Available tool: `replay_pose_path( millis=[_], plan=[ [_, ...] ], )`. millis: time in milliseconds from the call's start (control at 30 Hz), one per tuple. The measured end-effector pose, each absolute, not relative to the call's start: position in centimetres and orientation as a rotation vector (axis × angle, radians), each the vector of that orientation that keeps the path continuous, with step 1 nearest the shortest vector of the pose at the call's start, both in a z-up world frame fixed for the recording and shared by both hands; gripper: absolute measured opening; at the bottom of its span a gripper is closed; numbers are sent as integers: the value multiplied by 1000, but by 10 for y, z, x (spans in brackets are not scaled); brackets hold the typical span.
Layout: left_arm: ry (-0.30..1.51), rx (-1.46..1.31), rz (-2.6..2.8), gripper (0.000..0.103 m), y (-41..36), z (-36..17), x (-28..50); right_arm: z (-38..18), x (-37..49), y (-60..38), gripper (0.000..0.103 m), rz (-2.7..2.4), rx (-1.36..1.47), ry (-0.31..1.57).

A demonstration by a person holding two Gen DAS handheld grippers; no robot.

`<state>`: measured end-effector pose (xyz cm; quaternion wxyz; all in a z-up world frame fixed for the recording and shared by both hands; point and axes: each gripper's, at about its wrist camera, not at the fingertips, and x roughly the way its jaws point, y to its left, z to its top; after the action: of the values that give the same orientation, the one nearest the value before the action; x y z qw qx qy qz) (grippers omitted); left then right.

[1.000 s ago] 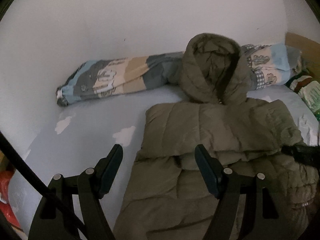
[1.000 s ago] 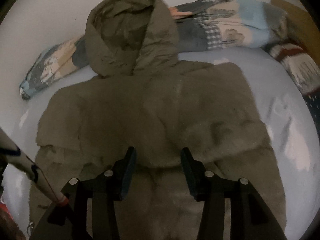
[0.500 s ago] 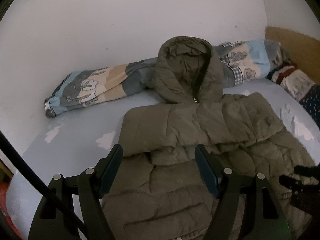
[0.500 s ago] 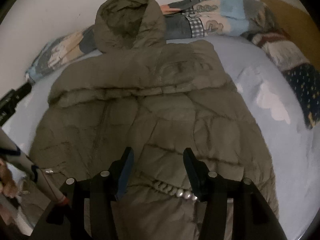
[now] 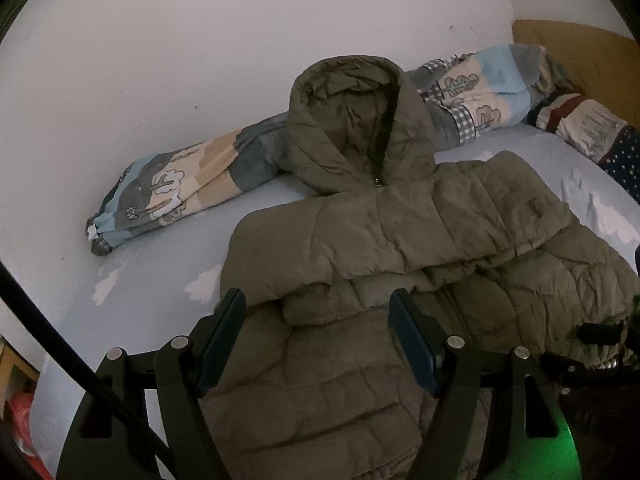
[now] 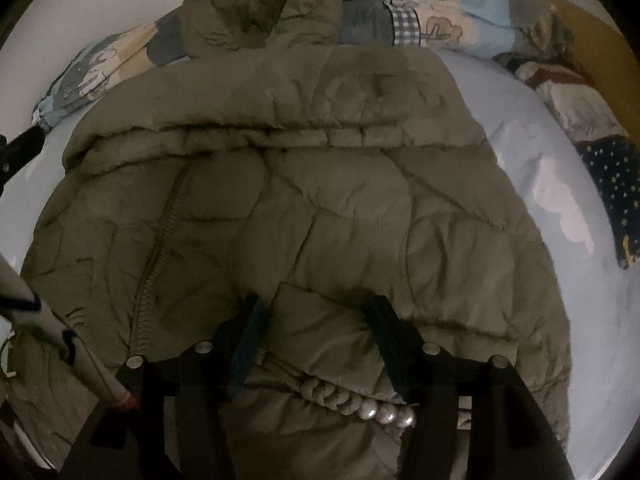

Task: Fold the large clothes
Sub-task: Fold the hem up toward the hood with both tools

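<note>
Olive quilted jacket (image 5: 400, 240) lies spread on the bed (image 5: 160, 280), hood (image 5: 352, 124) propped against a patterned rolled blanket (image 5: 180, 184) by the wall. Sleeves appear folded across the chest, forming a horizontal band approx. mid-body.

Step in hand (judgement): sleeves are in; body fold not yet done. Both units sit at the near end of the garment, i.e. positioning for a hem pick-up.

Next move (judgement): each unit to take the hem (image 6: 352, 396) at its own side, lift, carry toward the hood, lay flat. Padding is thick & springy, so expect a deep bite req'd; a shallow pinch may slip off.

Left gripper (image 5: 316, 332): jaws wide, nothing between the pads; quilted fabric lies below/behind them, contact not evident.

Right gripper (image 6: 316, 328): jaws opening, approx. mid-width. A raised fold of jacket fabric sits between them, just above the gathered hem w/ its row of shiny beads. Pads not seen pressing on it; cannot tell if fingertips brush the fabric.
</note>
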<state>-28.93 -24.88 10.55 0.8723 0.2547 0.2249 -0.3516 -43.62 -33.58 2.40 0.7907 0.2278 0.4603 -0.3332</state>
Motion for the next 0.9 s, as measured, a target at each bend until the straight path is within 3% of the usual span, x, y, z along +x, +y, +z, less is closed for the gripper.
replay_pose_path(
  millis=[900],
  plan=[
    [456,568,-735,73,-250,103,-292,25,-440,-338,65,-714,520,991]
  ],
)
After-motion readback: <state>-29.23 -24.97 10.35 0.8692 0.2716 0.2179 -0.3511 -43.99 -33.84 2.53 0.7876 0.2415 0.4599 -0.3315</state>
